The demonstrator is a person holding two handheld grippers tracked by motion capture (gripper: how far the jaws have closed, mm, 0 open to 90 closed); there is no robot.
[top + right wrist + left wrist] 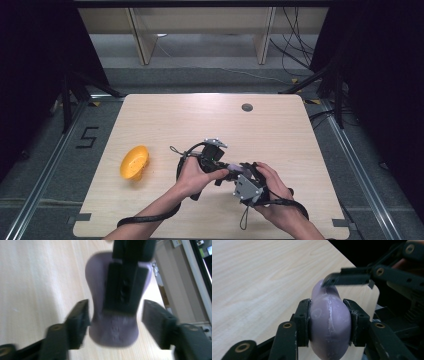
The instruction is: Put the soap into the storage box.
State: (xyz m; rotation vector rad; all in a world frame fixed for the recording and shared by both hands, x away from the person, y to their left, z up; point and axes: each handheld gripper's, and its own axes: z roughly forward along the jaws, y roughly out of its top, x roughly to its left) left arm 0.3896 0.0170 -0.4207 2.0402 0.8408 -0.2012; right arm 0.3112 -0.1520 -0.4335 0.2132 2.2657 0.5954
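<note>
Two tools meet mid-table: left tool [329, 322] clamps the purple soap-like block [329, 325]; right tool [115, 322] stands wide around its far end at 12 o'clock, pads clear.

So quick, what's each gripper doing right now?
Left gripper: shut on the purple piece.
Right gripper: open, jaws apart around that piece.

High view down over the table [280, 130]; both claw views close on one shared purple object [329, 322].
</note>
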